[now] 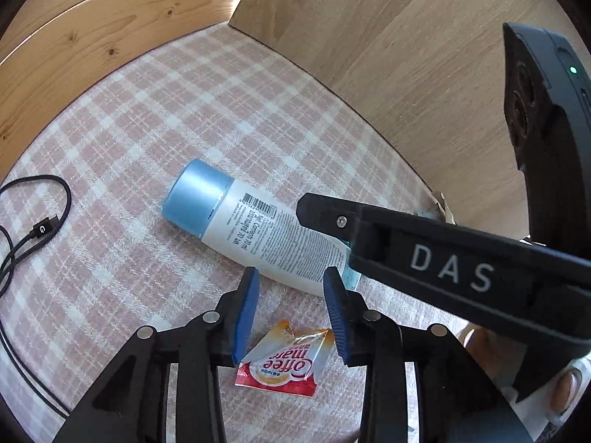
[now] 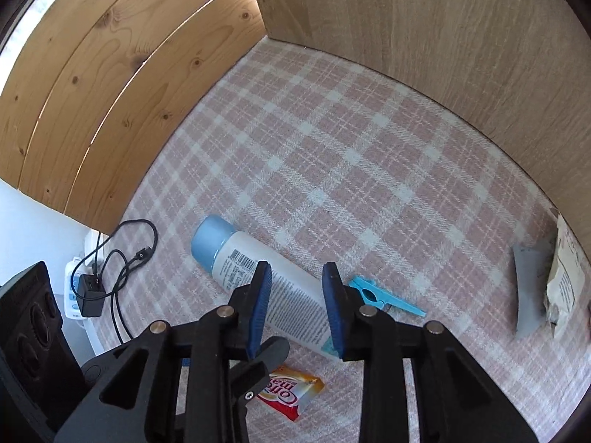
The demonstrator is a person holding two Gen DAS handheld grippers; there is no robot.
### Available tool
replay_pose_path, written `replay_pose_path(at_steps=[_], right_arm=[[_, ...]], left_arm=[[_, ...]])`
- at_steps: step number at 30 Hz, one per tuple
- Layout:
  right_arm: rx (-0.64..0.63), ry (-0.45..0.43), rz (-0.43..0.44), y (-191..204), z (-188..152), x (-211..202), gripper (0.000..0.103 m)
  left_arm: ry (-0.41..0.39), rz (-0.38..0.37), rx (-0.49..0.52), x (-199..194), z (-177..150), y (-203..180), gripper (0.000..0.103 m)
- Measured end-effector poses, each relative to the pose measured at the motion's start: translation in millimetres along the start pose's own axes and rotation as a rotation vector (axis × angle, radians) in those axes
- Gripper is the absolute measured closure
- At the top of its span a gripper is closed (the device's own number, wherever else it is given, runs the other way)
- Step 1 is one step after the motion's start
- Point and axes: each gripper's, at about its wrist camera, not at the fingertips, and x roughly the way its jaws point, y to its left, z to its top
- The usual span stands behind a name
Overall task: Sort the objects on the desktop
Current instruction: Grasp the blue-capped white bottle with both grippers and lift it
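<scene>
Domestic setting, likely a home desk nook. Pink plaid cloth [image 2: 369, 170] covers the surface; knotty pine boards [image 2: 110, 74] behind, pale wood-grain panel [image 2: 443, 37] to the side. Household clutter: charger cable [image 2: 122, 258], cosmetic tube [image 2: 258, 280], Coffee-mate sachet [image 1: 284, 365], blue clothespin [image 2: 384, 295].

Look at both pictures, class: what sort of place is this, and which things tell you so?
Probably a desk or table at home. A pink checked cloth covers it, wooden panels stand behind, and everyday bits lie about: a bottle, a creamer sachet, a charger cable.
</scene>
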Motion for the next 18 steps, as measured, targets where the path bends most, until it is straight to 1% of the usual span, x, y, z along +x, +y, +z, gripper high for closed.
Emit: replay_pose_path(at_steps=[1,2,3,5,6,7,8,9,10,11,14,18], right_arm=[[-0.006,0.020,0.011,0.0,1.1,5.6,0.063],[-0.004,0.038,0.023,-0.6,1.8,10.4,0.051],[0.006,0.049,0.042,-2.0,1.5,13.2,0.048],[0.028,0.058,0.072,-5.1,-1.8,16.4,0.047],[0.034,0.068,0.084,-6.0,-4.6,18.7,0.047],[0.038,0.079,0.099,-5.8,-7.9,21.2,0.048],[0.028,0.077,0.105,-3.6,-11.1,21.5,0.048],[0.009,0.076,0.094,0.5,-13.8,21.8,0.050],[-0.006,0.067,0.075,4.5,-15.7,21.4,0.056],[0.001,0.062,0.070,6.6,-16.8,21.8,0.056],[0.038,0.055,0.096,4.8,-18.6,21.8,0.057],[0.054,0.023,0.108,4.2,-24.1,9.5,0.057]], left_arm=[[0.004,-0.006,-0.014,1.5,2.5,1.8,0.068],[0.007,-0.010,-0.025,2.8,5.0,3.7,0.068],[0.008,-0.011,-0.031,3.4,5.9,7.7,0.068],[0.002,-0.029,-0.037,5.9,10.1,8.7,0.063],[-0.003,-0.034,-0.035,4.9,10.5,10.1,0.061],[-0.004,-0.036,-0.025,4.7,10.2,10.1,0.064],[0.000,-0.035,-0.002,6.1,9.4,7.4,0.064],[0.000,-0.029,0.020,7.3,7.5,3.3,0.065],[0.003,-0.021,0.026,9.8,6.6,-2.0,0.067],[-0.003,-0.021,0.018,14.5,9.5,-5.3,0.068],[-0.006,-0.029,0.020,12.3,9.6,-5.0,0.068],[-0.020,-0.024,0.051,-5.4,8.3,-9.3,0.067]])
